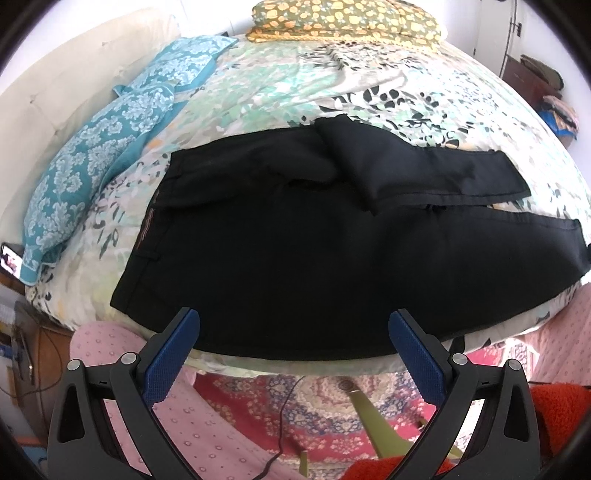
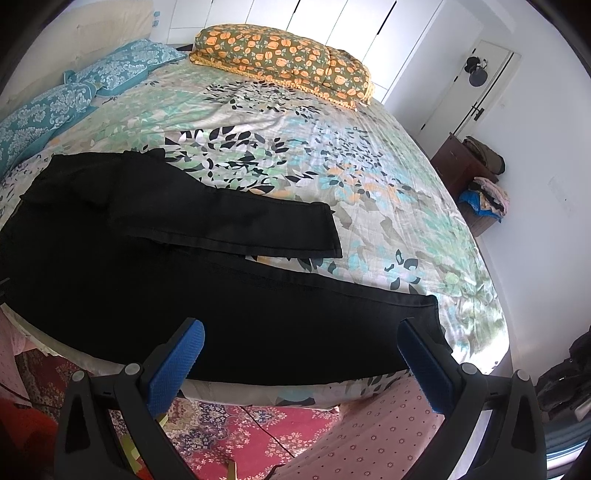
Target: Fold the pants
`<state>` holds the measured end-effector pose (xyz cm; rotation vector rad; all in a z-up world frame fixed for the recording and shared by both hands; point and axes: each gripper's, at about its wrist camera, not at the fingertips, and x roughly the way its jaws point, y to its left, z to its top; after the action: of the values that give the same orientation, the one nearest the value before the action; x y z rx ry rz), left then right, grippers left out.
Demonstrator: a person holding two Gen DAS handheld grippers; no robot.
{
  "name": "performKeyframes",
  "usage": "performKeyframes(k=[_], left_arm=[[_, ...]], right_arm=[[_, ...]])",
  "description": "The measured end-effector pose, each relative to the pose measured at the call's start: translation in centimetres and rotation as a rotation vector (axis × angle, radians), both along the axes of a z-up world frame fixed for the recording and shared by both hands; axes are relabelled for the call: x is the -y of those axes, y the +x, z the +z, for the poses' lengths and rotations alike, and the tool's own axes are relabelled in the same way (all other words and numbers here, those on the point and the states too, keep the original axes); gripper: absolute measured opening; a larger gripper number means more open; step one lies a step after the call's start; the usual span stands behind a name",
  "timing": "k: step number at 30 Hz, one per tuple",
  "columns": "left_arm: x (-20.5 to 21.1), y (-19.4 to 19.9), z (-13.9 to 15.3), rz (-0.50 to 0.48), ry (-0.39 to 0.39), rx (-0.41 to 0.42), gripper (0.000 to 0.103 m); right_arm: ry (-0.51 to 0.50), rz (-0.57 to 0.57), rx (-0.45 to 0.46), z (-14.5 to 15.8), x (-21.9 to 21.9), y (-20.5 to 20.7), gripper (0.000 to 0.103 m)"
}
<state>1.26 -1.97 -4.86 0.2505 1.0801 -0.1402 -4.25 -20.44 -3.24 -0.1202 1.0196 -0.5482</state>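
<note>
Jaws of left gripper (image 1: 293, 325) and right gripper (image 2: 301, 336) spread wide, gripping nothing, black pants (image 1: 295, 258) flat along near edge of floral bedspread (image 1: 295, 85), far leg rumpled, teal pillows (image 1: 96, 158) beside waistband, patterned rug (image 2: 258, 435) below

Pants (image 1: 295, 251) flat on the bed (image 1: 258, 92) near its front edge, pillows (image 1: 103, 147) behind-left, folded quilt (image 1: 343, 18) far behind.

Black pants (image 1: 295, 251) on green leaf-print bedsheet (image 2: 332, 166), blue-padded fingers (image 1: 173, 354)
</note>
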Motion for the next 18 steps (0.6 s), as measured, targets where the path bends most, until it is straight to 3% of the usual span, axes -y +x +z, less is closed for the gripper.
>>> performKeyframes(k=[6,8,9,11,13,14,15,16,17,18], left_arm=[[0.0,0.2,-0.2,0.001,0.002,-0.008,0.103],[0.0,0.6,0.0,-0.005,0.009,0.010,0.102],[-0.1,0.7,0.3,-0.003,0.008,0.027,0.102],[-0.7,1.3,1.9,0.021,-0.012,0.109,0.102],[-1.4,1.9,3.4,0.045,-0.043,0.181,0.102],[-1.6,2.3,4.0,0.059,-0.063,0.207,0.102],[-1.8,2.7,4.3,0.072,-0.085,0.222,0.102],[-1.9,3.0,4.4,0.079,-0.109,0.224,0.102],[-1.9,3.2,4.4,0.079,-0.125,0.216,0.102],[-1.8,3.4,4.1,0.066,-0.143,0.192,0.102]], right_arm=[[0.015,0.001,-0.002,-0.2,0.2,0.1,0.103],[0.058,0.020,0.068,0.8,0.7,-0.3,0.103],[0.081,0.038,0.171,2.4,1.1,-1.1,0.103],[0.090,0.107,0.483,6.9,2.0,-3.8,0.103],[0.102,0.196,0.722,8.9,3.0,-5.6,0.103],[0.137,0.211,0.766,9.0,3.9,-5.2,0.103],[0.245,0.208,0.738,7.9,5.8,-3.5,0.103],[0.347,0.199,0.626,6.4,7.3,-1.5,0.103],[0.469,0.199,0.437,3.8,9.2,1.3,0.103],[0.553,0.188,0.304,1.2,11.1,3.5,0.103]])
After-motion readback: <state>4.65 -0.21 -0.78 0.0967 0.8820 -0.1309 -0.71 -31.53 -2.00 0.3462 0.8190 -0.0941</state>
